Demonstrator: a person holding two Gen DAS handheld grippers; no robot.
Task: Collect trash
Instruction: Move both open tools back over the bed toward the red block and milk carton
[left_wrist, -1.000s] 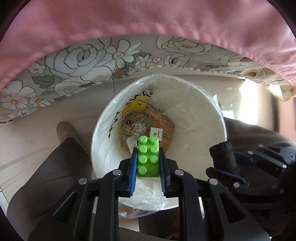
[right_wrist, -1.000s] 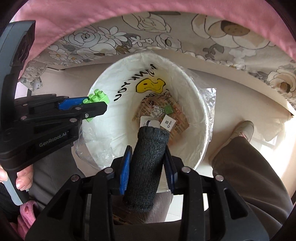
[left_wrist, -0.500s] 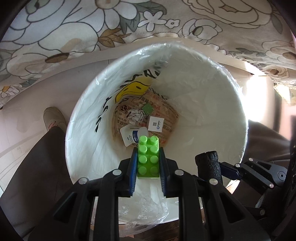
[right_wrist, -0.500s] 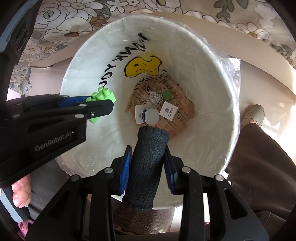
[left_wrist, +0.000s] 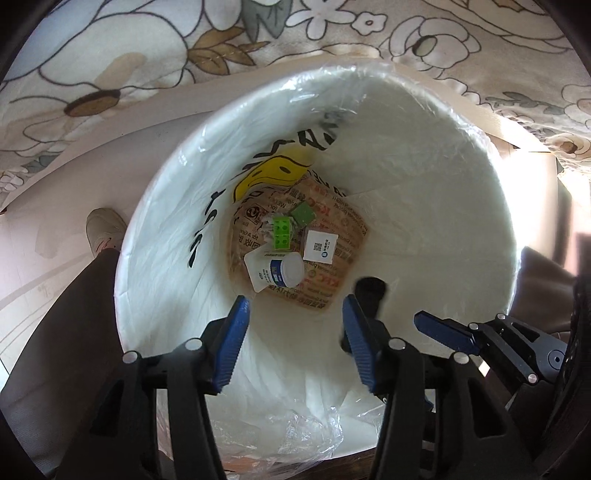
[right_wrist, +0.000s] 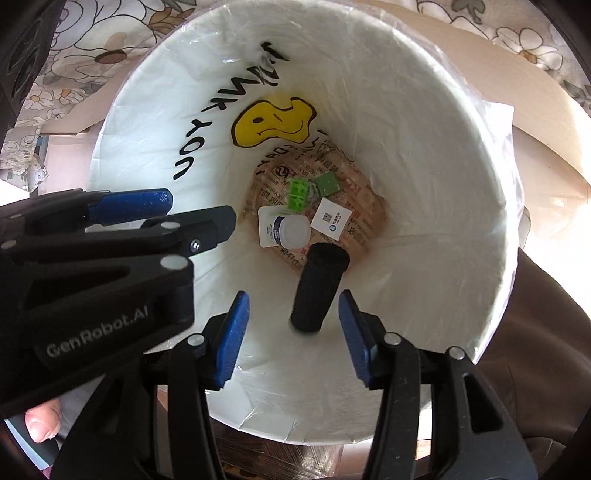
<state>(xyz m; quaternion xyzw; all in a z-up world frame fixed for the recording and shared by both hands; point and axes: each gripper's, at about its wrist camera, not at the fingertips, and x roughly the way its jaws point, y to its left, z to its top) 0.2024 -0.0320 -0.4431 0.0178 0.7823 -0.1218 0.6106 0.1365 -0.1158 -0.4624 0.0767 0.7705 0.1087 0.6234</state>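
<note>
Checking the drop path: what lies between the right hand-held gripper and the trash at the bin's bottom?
In the right wrist view, only the black foam cylinder, loose between the opening right hand-held gripper jaws.

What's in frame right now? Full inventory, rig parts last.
white plastic-lined bin: 1, white, yellow smiley print, on the floor
green toy brick: 1, bin bottom
black foam cylinder: 1, loose inside the bin, between the right jaws, untouched
small white bottle: 1, bin bottom
white QR card: 1, bin bottom
green square piece: 1, bin bottom
printed brown paper: 1, lining bottom
floral cloth: 1, behind the bin
left gripper: jaws opening, empty
right gripper: jaws opening
</note>
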